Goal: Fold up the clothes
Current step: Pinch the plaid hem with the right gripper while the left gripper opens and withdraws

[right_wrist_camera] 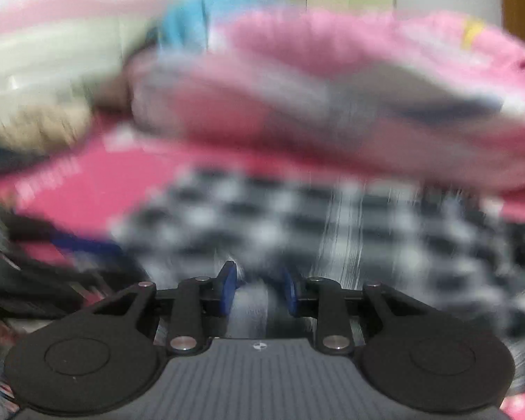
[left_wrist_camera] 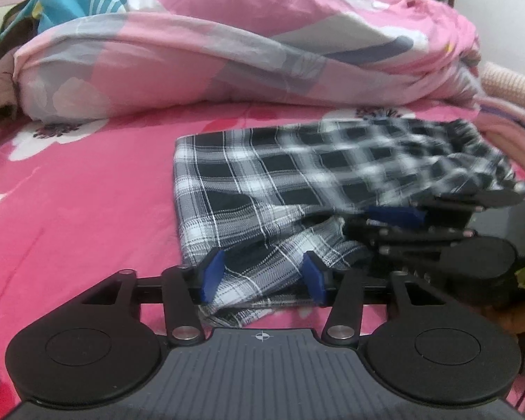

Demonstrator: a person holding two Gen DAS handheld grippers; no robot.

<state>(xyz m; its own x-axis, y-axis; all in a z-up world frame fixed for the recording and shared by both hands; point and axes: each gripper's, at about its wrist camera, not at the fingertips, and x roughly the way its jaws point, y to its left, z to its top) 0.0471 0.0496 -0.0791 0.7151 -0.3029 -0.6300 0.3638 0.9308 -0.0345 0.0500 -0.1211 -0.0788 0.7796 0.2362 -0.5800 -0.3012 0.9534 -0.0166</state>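
A black-and-white plaid garment (left_wrist_camera: 262, 189) lies partly folded on the pink flowered bedsheet (left_wrist_camera: 80, 210). In the left wrist view my left gripper (left_wrist_camera: 262, 274) stands at the garment's near corner, its blue pads (left_wrist_camera: 211, 274) apart, with loose cloth lying between them unpinched. From the right comes my right gripper (left_wrist_camera: 371, 224), holding up a blurred flap of the garment's right side. The right wrist view is heavily blurred. There the right gripper (right_wrist_camera: 259, 288) has its pads (right_wrist_camera: 227, 288) close together with pale plaid cloth (right_wrist_camera: 297, 231) bunched between them.
A bulky pink, grey and teal duvet (left_wrist_camera: 227, 45) is heaped along the far side of the bed. A beige knitted blanket (left_wrist_camera: 507, 84) lies at the right edge. Bare pink sheet stretches to the left of the garment.
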